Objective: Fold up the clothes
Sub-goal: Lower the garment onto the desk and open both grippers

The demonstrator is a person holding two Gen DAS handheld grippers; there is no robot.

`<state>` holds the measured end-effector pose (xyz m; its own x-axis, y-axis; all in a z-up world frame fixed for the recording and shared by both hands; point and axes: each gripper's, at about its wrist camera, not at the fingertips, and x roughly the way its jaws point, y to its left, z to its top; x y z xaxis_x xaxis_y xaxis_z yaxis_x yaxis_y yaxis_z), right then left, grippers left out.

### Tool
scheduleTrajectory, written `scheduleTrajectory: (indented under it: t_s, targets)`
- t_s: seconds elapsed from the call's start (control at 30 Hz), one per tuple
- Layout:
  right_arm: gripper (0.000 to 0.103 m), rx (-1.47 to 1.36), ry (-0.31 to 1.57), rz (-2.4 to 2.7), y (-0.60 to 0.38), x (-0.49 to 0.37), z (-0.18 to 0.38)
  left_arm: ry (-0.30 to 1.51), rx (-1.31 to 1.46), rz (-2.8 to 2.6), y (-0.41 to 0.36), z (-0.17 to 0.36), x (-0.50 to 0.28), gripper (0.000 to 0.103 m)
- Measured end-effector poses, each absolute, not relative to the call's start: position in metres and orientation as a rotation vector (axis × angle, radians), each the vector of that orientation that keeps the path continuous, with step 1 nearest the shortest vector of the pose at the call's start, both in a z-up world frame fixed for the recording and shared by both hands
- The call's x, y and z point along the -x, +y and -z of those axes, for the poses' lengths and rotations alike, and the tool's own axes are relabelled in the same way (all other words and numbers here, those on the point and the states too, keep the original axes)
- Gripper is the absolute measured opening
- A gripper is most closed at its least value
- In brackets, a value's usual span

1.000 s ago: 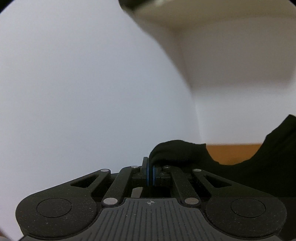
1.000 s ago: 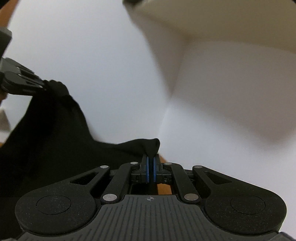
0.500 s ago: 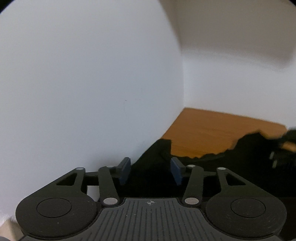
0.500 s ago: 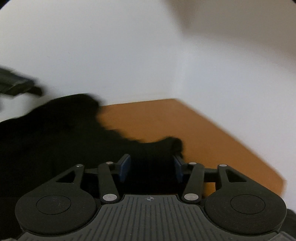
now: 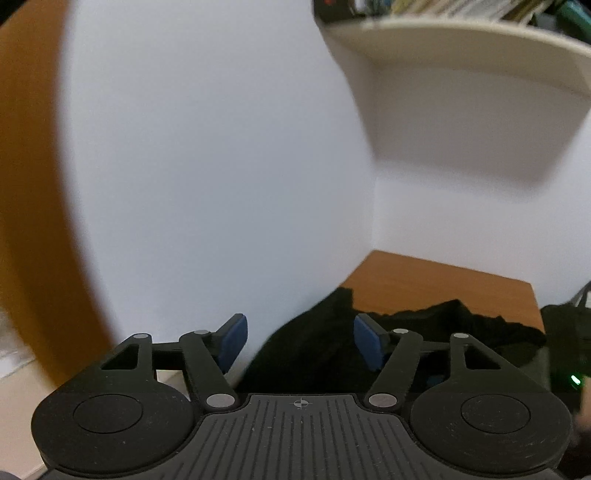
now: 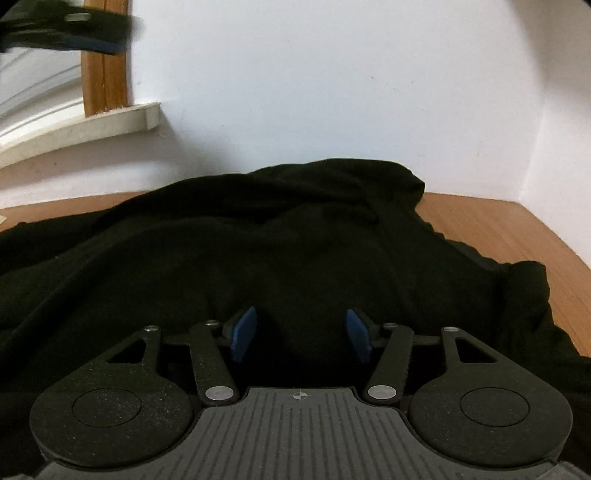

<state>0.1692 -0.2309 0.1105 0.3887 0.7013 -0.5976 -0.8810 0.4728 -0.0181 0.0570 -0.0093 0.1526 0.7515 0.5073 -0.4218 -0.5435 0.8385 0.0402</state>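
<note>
Looking through both wrist cameras, I am seeing the black garment point(image 6: 280, 243) lying in a crumpled heap on the wooden table point(image 6: 517, 236), close to the white wall point(image 6: 314, 81) and the corner.

I am opening the jaws of my left gripper point(image 5: 299, 341) right now. Its blue pads point(image 5: 232, 339) are standing apart and are pressing on nothing, and one edge of the garment point(image 5: 306, 354) is lying below the gap. A shelf point(image 5: 461, 48) is hanging on the wall above.

I am also opening the jaws of my right gripper point(image 6: 300, 334). Its blue pads point(image 6: 243, 334) are released, with the dark cloth spread under and between them but not pinched. My left gripper point(image 6: 70, 33) is showing blurred at the upper left of this view, beside a wooden frame point(image 6: 105, 66).
</note>
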Motion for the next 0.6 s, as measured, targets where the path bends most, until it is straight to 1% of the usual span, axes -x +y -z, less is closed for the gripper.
scheduleTrajectory:
  t_s: [0.07,0.13,0.23,0.43,0.6]
  targets:
    - [0.060,0.339,0.584,-1.029,-0.230,-0.173,-0.111,0.425,0.096,-0.590,-0.017,-0.156,-0.030,0.072]
    - [0.061,0.328,0.590,-1.030,-0.223,-0.174,-0.109,0.425,0.106,-0.606,-0.026,-0.152,-0.006,0.073]
    - [0.062,0.328,0.576,-1.013,-0.216,-0.168,-0.106,0.431,0.130,-0.628,-0.038,-0.136,0.031,0.078]
    - [0.068,0.315,0.579,-0.986,-0.238,-0.164,-0.104,0.456,0.201,-0.675,-0.039,-0.089,0.085,0.078]
    - [0.071,0.309,0.583,-0.973,-0.248,-0.165,-0.103,0.409,0.251,-0.694,-0.036,-0.074,0.130,0.079]
